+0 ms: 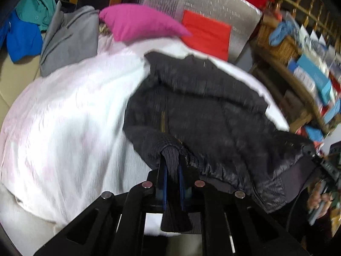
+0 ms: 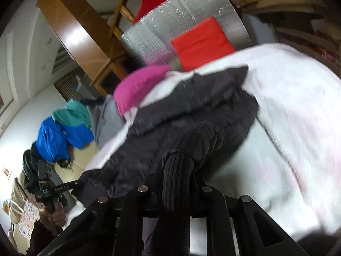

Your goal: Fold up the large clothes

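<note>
White bedding (image 1: 70,111) covers the bed ahead of your jaws, with a shiny silver panel (image 1: 213,6) standing at its far side. Your left gripper (image 1: 172,170) has its jaws closed on a ribbed cuff of the dark padded jacket (image 1: 202,98), and the rest of the jacket spreads out just beyond and to the right of those jaws. Your right gripper (image 2: 178,170) likewise has its jaws pinched on a ribbed dark cuff, the jacket (image 2: 191,115) trailing forward and left from them. Farther past the jaws lie a pink pillow (image 1: 138,21) and a red cushion (image 1: 206,32); grey (image 1: 70,38), blue (image 1: 23,36) and teal clothes (image 1: 36,4) sit far off left. Both views are blurred.
</note>
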Action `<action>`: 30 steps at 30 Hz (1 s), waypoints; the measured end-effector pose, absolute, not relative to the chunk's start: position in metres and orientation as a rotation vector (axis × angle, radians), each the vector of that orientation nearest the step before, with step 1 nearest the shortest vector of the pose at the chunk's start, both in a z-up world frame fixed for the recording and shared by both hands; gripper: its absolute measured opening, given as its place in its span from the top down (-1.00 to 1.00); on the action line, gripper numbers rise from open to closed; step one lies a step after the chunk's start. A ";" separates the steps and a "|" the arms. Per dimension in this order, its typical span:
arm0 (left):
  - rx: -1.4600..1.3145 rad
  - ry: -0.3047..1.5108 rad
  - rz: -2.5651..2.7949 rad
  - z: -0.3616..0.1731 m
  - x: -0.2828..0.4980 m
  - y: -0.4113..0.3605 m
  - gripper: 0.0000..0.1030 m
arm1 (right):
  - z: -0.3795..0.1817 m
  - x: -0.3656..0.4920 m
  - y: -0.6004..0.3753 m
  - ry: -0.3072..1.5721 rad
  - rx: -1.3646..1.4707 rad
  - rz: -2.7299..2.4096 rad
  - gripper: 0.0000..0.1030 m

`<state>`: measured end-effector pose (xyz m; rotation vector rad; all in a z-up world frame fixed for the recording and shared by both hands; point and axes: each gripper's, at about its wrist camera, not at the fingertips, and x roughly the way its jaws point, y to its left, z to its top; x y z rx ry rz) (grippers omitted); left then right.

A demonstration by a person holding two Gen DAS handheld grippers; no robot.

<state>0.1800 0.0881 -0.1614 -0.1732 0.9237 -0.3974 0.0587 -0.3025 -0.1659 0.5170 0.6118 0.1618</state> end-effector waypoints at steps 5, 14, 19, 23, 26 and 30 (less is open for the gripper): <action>-0.253 0.877 -0.406 -0.116 0.248 0.086 0.81 | -0.125 0.120 -0.322 0.517 0.516 0.145 0.67; -0.217 0.821 -0.368 -0.077 0.417 0.042 0.81 | -0.080 0.288 -0.368 0.437 0.514 0.027 0.67; -0.218 0.846 -0.336 -0.096 0.512 0.017 0.81 | -0.076 0.392 -0.382 0.457 0.484 -0.052 0.68; -0.196 0.901 -0.298 -0.131 0.574 0.000 0.81 | -0.106 0.461 -0.395 0.505 0.437 -0.104 0.70; -0.207 0.931 -0.276 -0.156 0.611 -0.009 0.81 | -0.131 0.500 -0.405 0.530 0.428 -0.132 0.70; -0.210 0.943 -0.257 -0.179 0.640 -0.018 0.81 | -0.155 0.531 -0.417 0.550 0.426 -0.155 0.70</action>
